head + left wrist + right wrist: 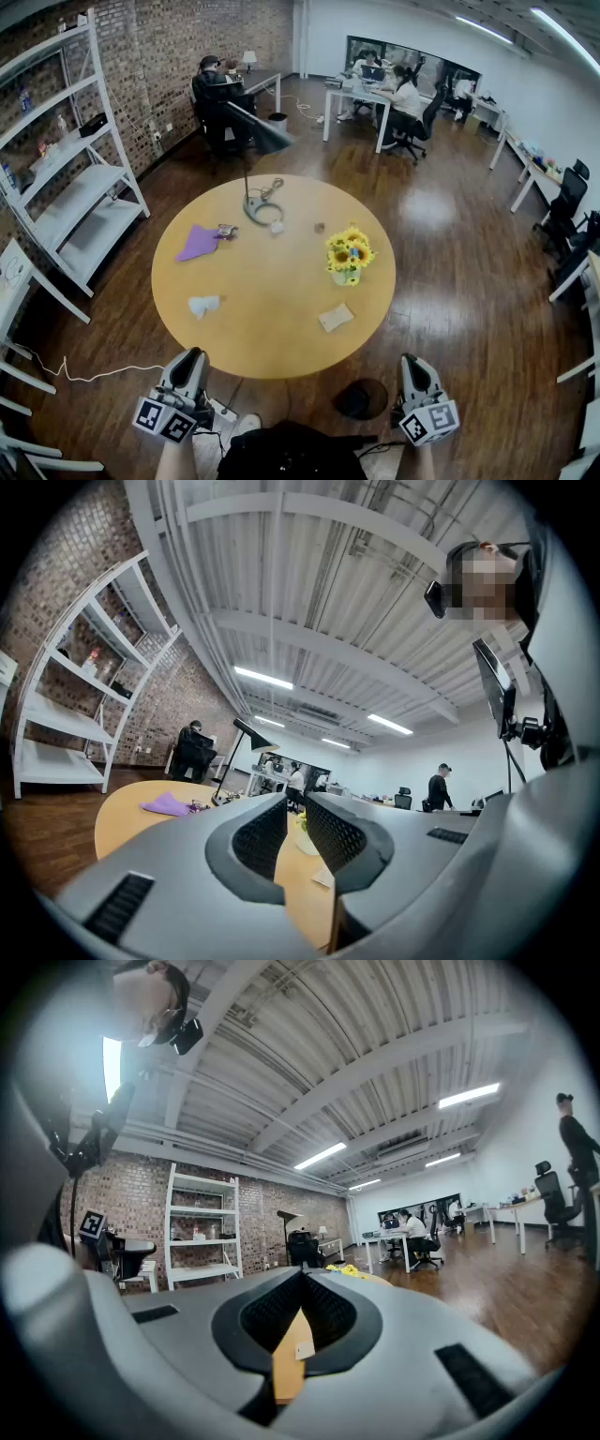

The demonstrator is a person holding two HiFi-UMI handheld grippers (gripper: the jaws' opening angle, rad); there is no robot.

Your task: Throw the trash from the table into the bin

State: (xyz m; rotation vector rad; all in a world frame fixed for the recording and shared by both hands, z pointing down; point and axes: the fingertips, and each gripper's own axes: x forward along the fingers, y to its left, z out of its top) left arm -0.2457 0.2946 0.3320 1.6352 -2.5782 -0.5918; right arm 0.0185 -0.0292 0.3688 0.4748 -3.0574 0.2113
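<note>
On the round wooden table [281,347] lie a crumpled white paper [203,305], a beige paper scrap [336,318], a purple cloth [199,242] with a small wrapper [226,231] beside it, and two tiny bits [277,227] near the lamp base. A dark round bin [364,398] stands on the floor below the table's near edge. My left gripper [192,354] hovers at the near-left edge, its jaws a narrow gap apart and empty [295,803]. My right gripper [410,359] is off the near-right edge, shut on nothing [302,1274]. The beige scrap [302,1346] shows beyond its jaws.
A vase of sunflowers [349,253] stands right of the table's centre. A black desk lamp [258,141] with a cable rises at the far side. White shelving [66,187] lines the brick wall on the left. People sit at desks [375,94] in the background.
</note>
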